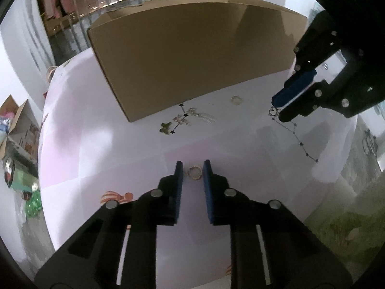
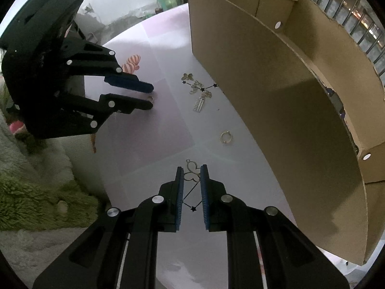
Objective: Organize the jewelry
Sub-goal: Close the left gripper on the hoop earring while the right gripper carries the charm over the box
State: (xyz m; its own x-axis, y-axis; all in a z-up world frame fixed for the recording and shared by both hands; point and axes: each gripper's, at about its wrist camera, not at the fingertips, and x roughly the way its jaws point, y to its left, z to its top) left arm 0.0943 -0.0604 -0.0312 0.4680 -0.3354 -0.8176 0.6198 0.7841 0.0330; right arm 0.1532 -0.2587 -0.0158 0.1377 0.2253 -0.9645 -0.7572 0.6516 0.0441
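Left hand-held gripper (image 1: 193,171) pinches ring (image 1: 195,172); right (image 2: 191,174) grips butterfly pendant (image 2: 191,174)

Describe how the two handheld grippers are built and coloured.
Both the left gripper and the right gripper match: angular matte-black linkage bodies, round silver pivot pins, a pale strip along each finger arm, and flat ribbed blue pads on the inner faces. No cables or sleeves show.

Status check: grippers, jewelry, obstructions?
Right gripper shut on butterfly pendant, chain trailing. Left gripper straddles ring, grip unconfirmed. Cardboard box close behind, not blocking.
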